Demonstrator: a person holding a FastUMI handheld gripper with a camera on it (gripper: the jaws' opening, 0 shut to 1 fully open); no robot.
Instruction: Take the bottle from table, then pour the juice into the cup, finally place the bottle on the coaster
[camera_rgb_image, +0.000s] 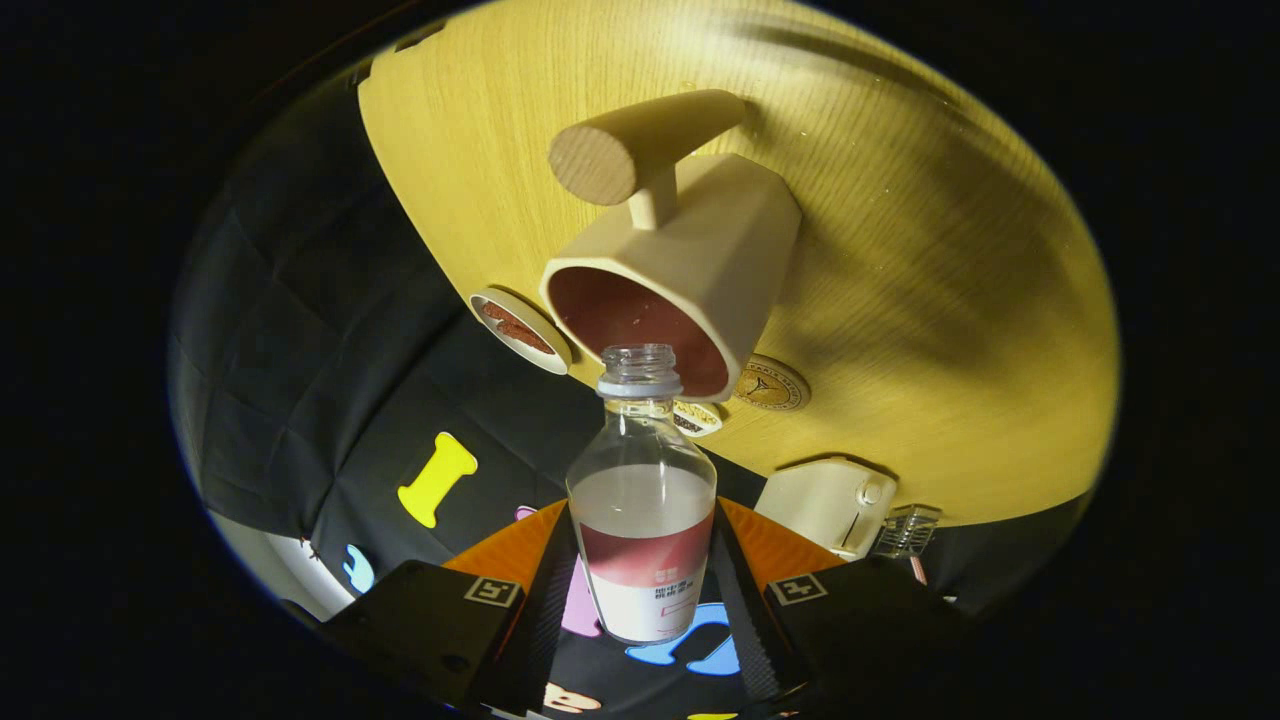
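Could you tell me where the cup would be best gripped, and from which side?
Probably by its round wooden handle, which sticks out from the cup wall on a short stem, approached from the handle's end. The cup body is wide and faceted. The gripper is currently shut on the bottle.

Fingers (640, 590) clamp bottle (642, 500), open neck at cup (665, 290) rim.

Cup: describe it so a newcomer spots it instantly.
On the wooden table, just beyond the open mouth of the bottle held between the fingers, sits the cup. It is cream outside, reddish inside, with a thick wooden peg handle, unlike the flat coasters beside it.
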